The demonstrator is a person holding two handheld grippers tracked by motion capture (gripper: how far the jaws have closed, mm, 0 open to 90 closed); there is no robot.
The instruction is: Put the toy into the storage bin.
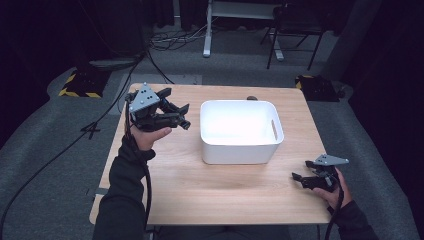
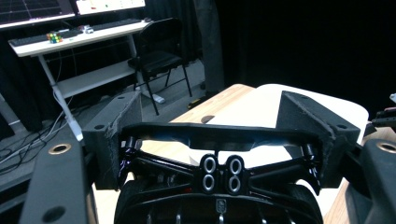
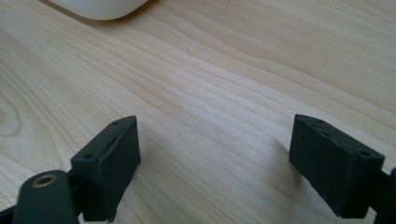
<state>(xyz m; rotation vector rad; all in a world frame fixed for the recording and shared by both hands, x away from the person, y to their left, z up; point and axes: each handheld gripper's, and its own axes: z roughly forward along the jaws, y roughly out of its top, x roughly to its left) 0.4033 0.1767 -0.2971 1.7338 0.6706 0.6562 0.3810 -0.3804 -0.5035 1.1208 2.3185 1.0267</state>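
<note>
My left gripper (image 1: 176, 106) is held up over the table's left side, to the left of a white plastic bin (image 1: 240, 150). Its jaws are shut on a black plastic part (image 1: 172, 119). In the left gripper view that black part (image 2: 215, 137) spans from pad to pad of the left gripper (image 2: 210, 123) as a bar, with four small round holes below it and the bin (image 2: 261, 105) behind. My right gripper (image 1: 301, 170) rests low near the table's front right corner. The right gripper (image 3: 215, 149) is open with bare wood between its pads, and the bin's corner (image 3: 100, 9) shows above.
The wooden table (image 1: 225, 195) carries the bin at its centre right. Beyond the far edge are a black folding chair (image 1: 295, 25), a white desk frame (image 1: 207, 30), floor cables (image 1: 165, 40) and yellow-striped bases (image 1: 80, 85). A desk with a colour cube (image 2: 55, 37) stands behind.
</note>
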